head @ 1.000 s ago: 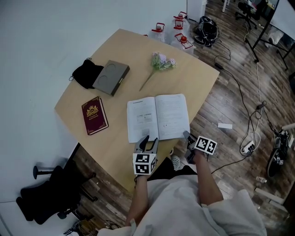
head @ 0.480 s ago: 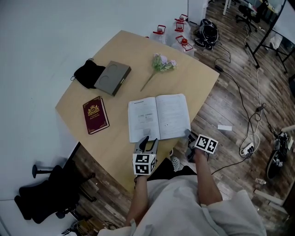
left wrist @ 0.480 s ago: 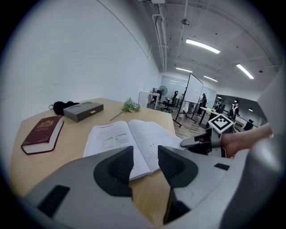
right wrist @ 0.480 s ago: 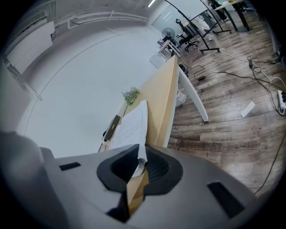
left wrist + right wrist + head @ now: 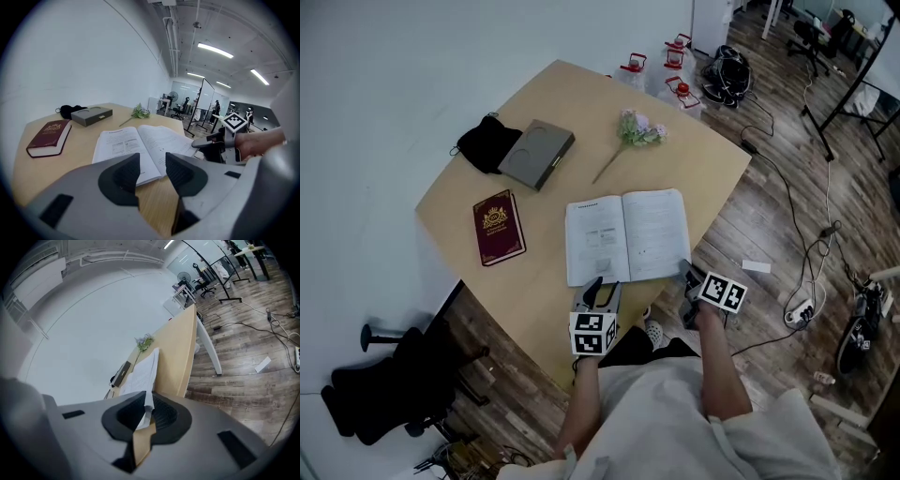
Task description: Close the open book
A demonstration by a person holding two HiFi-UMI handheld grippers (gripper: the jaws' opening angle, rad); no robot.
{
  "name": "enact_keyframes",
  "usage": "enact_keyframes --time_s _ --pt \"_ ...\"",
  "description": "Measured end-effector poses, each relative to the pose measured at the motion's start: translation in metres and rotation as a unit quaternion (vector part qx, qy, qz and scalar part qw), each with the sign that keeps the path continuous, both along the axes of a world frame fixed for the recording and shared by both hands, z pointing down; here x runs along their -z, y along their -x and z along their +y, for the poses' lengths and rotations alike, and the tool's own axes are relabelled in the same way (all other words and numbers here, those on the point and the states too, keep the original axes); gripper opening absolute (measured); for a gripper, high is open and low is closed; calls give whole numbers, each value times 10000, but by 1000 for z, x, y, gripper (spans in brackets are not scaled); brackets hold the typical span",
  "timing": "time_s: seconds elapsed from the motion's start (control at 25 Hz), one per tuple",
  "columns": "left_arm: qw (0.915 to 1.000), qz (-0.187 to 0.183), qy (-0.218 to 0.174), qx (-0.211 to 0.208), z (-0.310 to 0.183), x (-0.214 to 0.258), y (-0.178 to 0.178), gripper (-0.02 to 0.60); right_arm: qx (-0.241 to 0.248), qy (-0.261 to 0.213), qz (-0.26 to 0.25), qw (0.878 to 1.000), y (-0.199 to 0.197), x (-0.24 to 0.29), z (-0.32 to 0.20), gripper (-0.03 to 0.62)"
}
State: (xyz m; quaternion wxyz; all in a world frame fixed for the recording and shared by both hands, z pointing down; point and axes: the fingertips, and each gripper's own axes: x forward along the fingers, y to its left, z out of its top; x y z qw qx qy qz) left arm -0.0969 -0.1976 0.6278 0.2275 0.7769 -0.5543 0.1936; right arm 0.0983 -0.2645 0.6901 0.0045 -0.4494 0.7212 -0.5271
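Right gripper view shows the right gripper with its jaws, which have just been closing, pinched on the near right corner of the open book; a thin white edge stands between the pads, and I cannot tell if the cover is included. The book lies flat near the front edge of the table. It seems a light paperback with soft, bending pages, so a hold on a few sheets would probably turn only these; better to take cover and pages together at the outer edge. The left gripper hovers spread and empty just before the left page.
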Motion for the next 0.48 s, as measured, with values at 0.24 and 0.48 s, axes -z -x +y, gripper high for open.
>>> enact_keyframes --time_s 0.24,0.48 --pt "9999 30 -50 118 1 3 9 176 203 -372 282 9987 3 25 -12 40" --pt "9998 33 -69 210 3 5 15 176 676 -882 880 9899 6 50 -27 40"
